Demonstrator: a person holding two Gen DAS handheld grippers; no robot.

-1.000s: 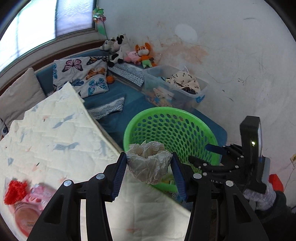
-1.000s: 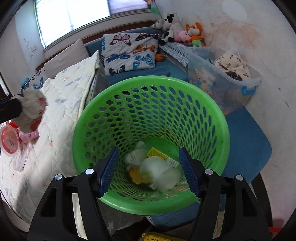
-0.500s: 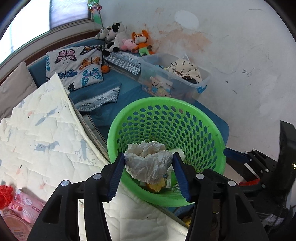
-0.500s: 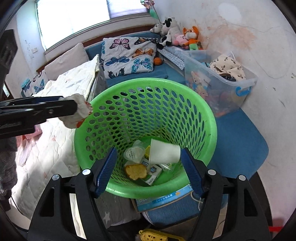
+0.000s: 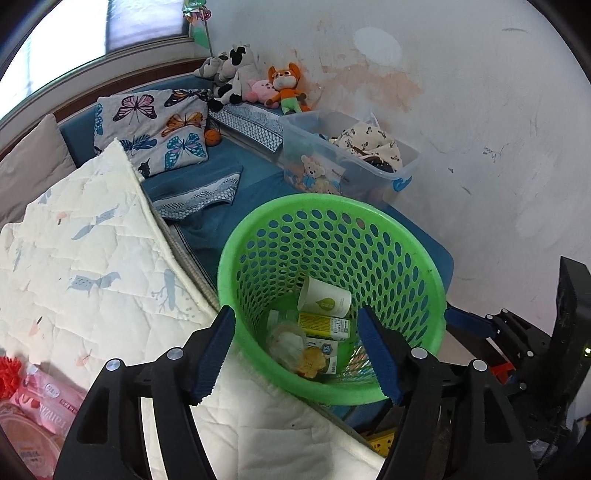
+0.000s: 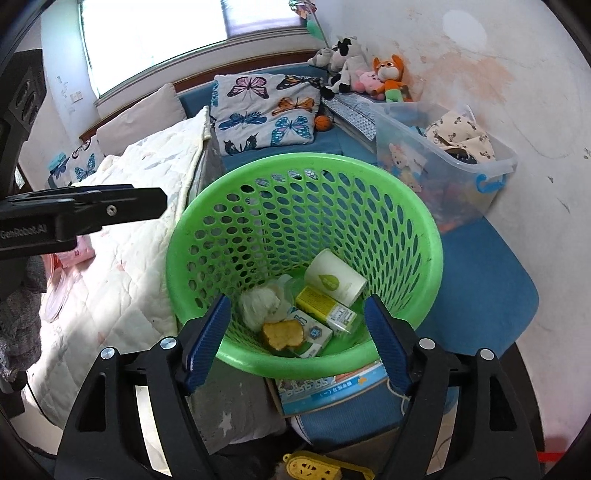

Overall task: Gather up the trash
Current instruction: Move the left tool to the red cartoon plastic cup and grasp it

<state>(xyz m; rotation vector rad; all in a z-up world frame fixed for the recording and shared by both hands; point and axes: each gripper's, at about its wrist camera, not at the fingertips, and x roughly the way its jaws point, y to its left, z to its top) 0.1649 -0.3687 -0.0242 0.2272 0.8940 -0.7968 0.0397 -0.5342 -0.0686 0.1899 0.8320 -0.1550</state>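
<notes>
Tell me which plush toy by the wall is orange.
The fox, last in the row of toys; the cow is black-and-white, the toy between them pink.

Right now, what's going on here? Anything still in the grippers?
Trash collection into the green basket. Both grippers are open and empty: the left gripper and the right gripper hang over its near rim. The crumpled tissue lies at the bottom beside a paper cup, a yellow carton and a food scrap.

Place: home bedroom, prob. a child's
Evidence: quilted bed (image 5: 92,280), butterfly pillow (image 6: 266,110), plush toys (image 5: 255,85), window (image 6: 155,33)
</notes>
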